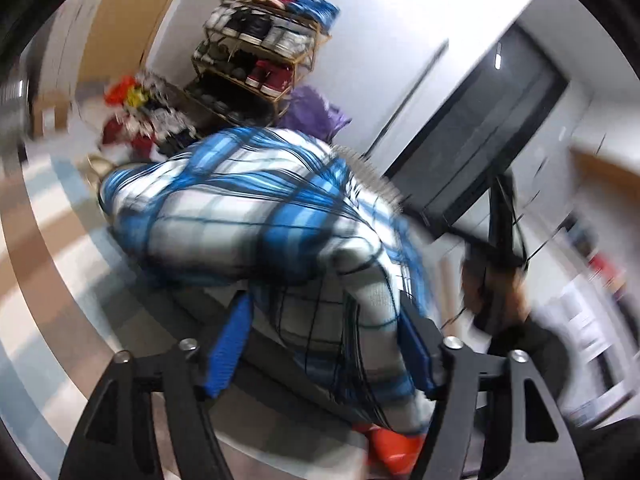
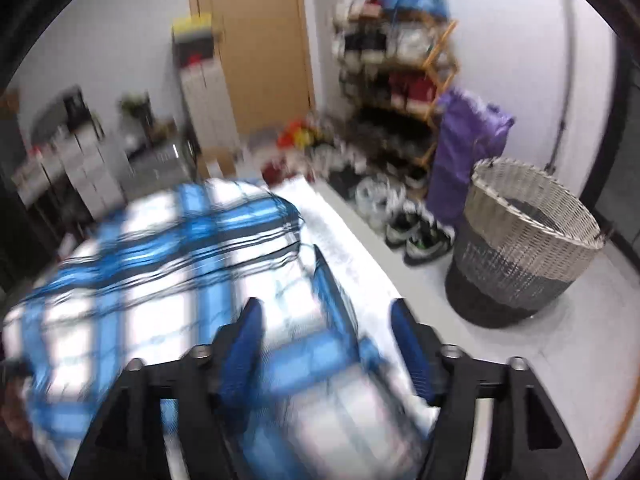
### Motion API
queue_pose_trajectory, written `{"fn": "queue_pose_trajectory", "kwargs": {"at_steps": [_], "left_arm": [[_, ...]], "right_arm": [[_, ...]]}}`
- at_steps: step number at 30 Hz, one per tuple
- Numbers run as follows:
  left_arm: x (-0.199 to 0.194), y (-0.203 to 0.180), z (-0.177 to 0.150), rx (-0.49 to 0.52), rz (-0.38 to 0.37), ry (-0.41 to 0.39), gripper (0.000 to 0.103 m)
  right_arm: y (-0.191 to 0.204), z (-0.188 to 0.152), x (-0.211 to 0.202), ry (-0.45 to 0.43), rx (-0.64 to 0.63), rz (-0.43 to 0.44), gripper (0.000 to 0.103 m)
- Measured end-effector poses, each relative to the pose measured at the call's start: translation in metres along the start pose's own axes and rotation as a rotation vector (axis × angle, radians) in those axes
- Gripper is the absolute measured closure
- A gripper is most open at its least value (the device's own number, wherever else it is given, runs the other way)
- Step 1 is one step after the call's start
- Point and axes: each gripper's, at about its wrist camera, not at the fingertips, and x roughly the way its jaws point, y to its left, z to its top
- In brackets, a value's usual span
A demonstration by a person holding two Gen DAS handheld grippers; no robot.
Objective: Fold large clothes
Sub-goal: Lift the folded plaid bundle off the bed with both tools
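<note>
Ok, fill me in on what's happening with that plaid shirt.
A person holding a gripper in each hand is folding a blue and white plaid shirt on a white surface. Both pictures are blurred by motion. The left gripper and right gripper both stand open, with shirt fabric lying between their blue pads but not pinched. A woven laundry basket stands on the floor nearby.

left claw (image 1: 324,344) jaws apart — plaid shirt (image 1: 248,208) bunched between them, blurred; shoe rack (image 1: 260,48) at 12 o'clock.
</note>
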Motion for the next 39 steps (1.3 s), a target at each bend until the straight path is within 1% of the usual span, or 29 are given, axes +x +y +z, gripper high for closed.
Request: {"fn": "queue_pose_trajectory", "kwargs": {"at_steps": [1, 2, 3, 4, 5, 6, 7, 8, 10, 12, 13, 14, 15, 16, 18, 20, 21, 23, 24, 26, 28, 30, 32, 33, 34, 35, 36, 37, 39], "left_arm": [[-0.007, 0.007, 0.002, -0.039, -0.038, -0.015, 0.033], [-0.013, 0.012, 0.005, -0.072, -0.059, -0.034, 0.033], [-0.014, 0.011, 0.006, -0.1, -0.056, -0.043, 0.033], [-0.011, 0.012, 0.008, -0.151, -0.04, -0.044, 0.033], [-0.011, 0.014, 0.005, -0.227, -0.05, -0.055, 0.033], [-0.01, 0.018, 0.004, -0.272, -0.091, -0.056, 0.033], [-0.01, 0.024, 0.004, -0.318, -0.13, -0.059, 0.033], [-0.008, 0.027, 0.004, -0.343, -0.134, -0.06, 0.033], [0.008, 0.03, 0.006, -0.379, -0.157, -0.014, 0.033], [0.023, 0.038, 0.013, -0.463, -0.184, 0.046, 0.033], [0.023, 0.038, 0.01, -0.489, -0.226, 0.06, 0.033], [0.023, 0.034, 0.009, -0.488, -0.264, 0.06, 0.033], [0.022, 0.033, 0.009, -0.484, -0.275, 0.05, 0.033], [0.023, 0.03, 0.009, -0.483, -0.266, 0.038, 0.033], [0.029, 0.032, 0.012, -0.507, -0.264, 0.039, 0.033], [0.041, 0.034, 0.017, -0.549, -0.261, 0.051, 0.031], [0.047, 0.035, 0.019, -0.56, -0.262, 0.063, 0.028], [0.067, 0.039, 0.026, -0.577, -0.27, 0.1, 0.028], [0.068, 0.042, 0.026, -0.587, -0.275, 0.109, 0.028], [0.06, 0.042, 0.021, -0.592, -0.28, 0.097, 0.027], [0.06, 0.042, 0.025, -0.591, -0.274, 0.08, 0.027], [0.06, 0.041, 0.031, -0.598, -0.239, 0.048, 0.028], [0.054, 0.035, 0.034, -0.567, -0.147, 0.001, 0.043], [0.051, 0.033, 0.033, -0.545, -0.105, -0.022, 0.059], [0.048, 0.027, 0.037, -0.494, -0.053, -0.061, 0.078], [0.044, 0.02, 0.039, -0.441, -0.006, -0.088, 0.088], [0.04, 0.01, 0.044, -0.373, 0.036, -0.113, 0.093], [0.032, -0.007, 0.049, -0.273, 0.078, -0.156, 0.094], [0.017, -0.034, 0.056, -0.124, 0.092, -0.229, 0.095]], "right_arm": [[-0.002, -0.008, -0.012, -0.021, 0.036, 0.03, 0.023], [-0.005, -0.019, -0.024, -0.032, 0.069, 0.063, 0.023], [-0.007, -0.03, -0.032, -0.042, 0.108, 0.096, 0.023], [-0.009, -0.04, -0.039, -0.052, 0.154, 0.121, 0.023], [-0.011, -0.045, -0.045, -0.061, 0.221, 0.169, 0.022], [-0.013, -0.046, -0.04, -0.052, 0.256, 0.212, 0.022], [-0.004, -0.054, -0.042, -0.04, 0.287, 0.24, 0.022], [0.0, -0.063, -0.037, -0.027, 0.322, 0.262, 0.022], [0.009, -0.073, -0.026, 0.003, 0.333, 0.287, 0.022], [0.01, -0.078, -0.02, 0.025, 0.354, 0.286, 0.022], [0.01, -0.082, -0.021, 0.019, 0.378, 0.292, 0.022], [0.007, -0.086, -0.024, 0.012, 0.402, 0.306, 0.022], [0.006, -0.088, -0.025, 0.009, 0.419, 0.32, 0.022], [0.006, -0.088, -0.025, 0.009, 0.419, 0.32, 0.022], [0.005, -0.1, -0.029, 0.01, 0.457, 0.353, 0.022], [0.007, -0.11, -0.03, 0.018, 0.473, 0.359, 0.022], [0.006, -0.113, -0.03, 0.021, 0.485, 0.363, 0.022], [0.002, -0.119, -0.028, 0.034, 0.509, 0.37, 0.022], [0.0, -0.122, -0.027, 0.041, 0.524, 0.368, 0.022], [-0.001, -0.126, -0.027, 0.053, 0.54, 0.377, 0.022], [-0.001, -0.125, -0.025, 0.055, 0.538, 0.379, 0.022], [0.002, -0.127, -0.023, 0.06, 0.528, 0.384, 0.022], [0.006, -0.128, -0.019, 0.069, 0.523, 0.397, 0.022], [0.007, -0.129, -0.018, 0.071, 0.522, 0.398, 0.022], [0.008, -0.129, -0.015, 0.074, 0.523, 0.401, 0.022], [0.009, -0.124, -0.009, 0.077, 0.523, 0.403, 0.022], [0.009, -0.125, -0.007, 0.081, 0.521, 0.4, 0.022], [0.01, -0.125, -0.005, 0.085, 0.52, 0.396, 0.022], [0.01, -0.125, -0.002, 0.095, 0.52, 0.391, 0.022]]}}
